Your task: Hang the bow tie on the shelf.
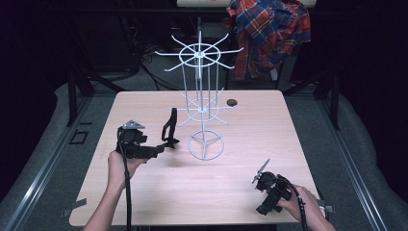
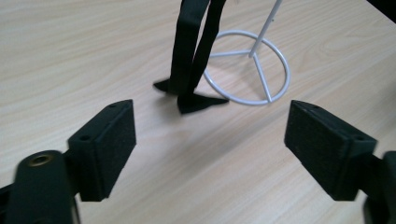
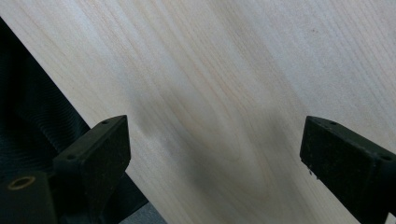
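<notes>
High view: white wire rack [image 1: 200, 86] stands mid-table [image 1: 250, 139]; a black strap [image 1: 169, 129] hangs from it, ends on the wood. Left gripper [image 1: 163, 144] sits just beside the strap.

Left gripper view: jaws apart, strap [image 2: 191, 56] ahead.

Right gripper view: right gripper [image 3: 210, 163] jaws apart over bare wood.
</notes>
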A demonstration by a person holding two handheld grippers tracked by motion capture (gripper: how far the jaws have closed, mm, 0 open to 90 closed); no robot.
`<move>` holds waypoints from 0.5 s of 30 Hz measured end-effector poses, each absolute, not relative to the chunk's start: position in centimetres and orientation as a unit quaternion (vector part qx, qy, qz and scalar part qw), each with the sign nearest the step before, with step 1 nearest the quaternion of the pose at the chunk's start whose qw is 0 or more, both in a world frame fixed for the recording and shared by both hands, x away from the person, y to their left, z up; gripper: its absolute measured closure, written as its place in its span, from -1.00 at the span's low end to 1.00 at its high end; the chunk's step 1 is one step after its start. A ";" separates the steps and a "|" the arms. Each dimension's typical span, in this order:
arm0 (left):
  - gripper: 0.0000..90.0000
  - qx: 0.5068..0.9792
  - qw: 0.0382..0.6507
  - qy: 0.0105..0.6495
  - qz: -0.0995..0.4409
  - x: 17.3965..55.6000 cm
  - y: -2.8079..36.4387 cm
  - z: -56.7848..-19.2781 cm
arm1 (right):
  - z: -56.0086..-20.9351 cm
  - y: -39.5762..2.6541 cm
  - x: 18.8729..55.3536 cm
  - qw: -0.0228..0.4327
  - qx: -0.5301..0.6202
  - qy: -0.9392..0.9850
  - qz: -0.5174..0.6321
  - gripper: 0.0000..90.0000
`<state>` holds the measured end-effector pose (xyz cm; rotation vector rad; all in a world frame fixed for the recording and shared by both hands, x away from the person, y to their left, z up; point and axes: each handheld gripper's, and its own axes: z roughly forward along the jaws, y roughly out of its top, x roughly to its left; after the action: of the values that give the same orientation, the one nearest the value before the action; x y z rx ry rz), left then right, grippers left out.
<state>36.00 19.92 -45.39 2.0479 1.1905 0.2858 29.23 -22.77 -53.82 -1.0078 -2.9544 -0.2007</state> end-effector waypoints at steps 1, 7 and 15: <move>-0.65 0.797 0.369 0.466 0.109 35.9 20.0 -45.4 | -53.7 -22.8 29.3 0.009 -0.319 -0.946 -0.061 -0.82; -0.75 0.798 0.355 0.476 0.101 35.1 20.6 -46.1 | -53.7 -22.9 29.2 0.004 -0.323 -0.944 -0.059 -0.82; -0.84 0.806 0.331 0.479 0.108 32.8 21.1 -46.2 | -53.7 -22.8 29.1 0.004 -0.320 -0.946 -0.058 -0.82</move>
<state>32.76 21.10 -46.23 2.1082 1.2513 0.2829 29.07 -22.79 -53.74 -1.0041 -2.9627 -0.1808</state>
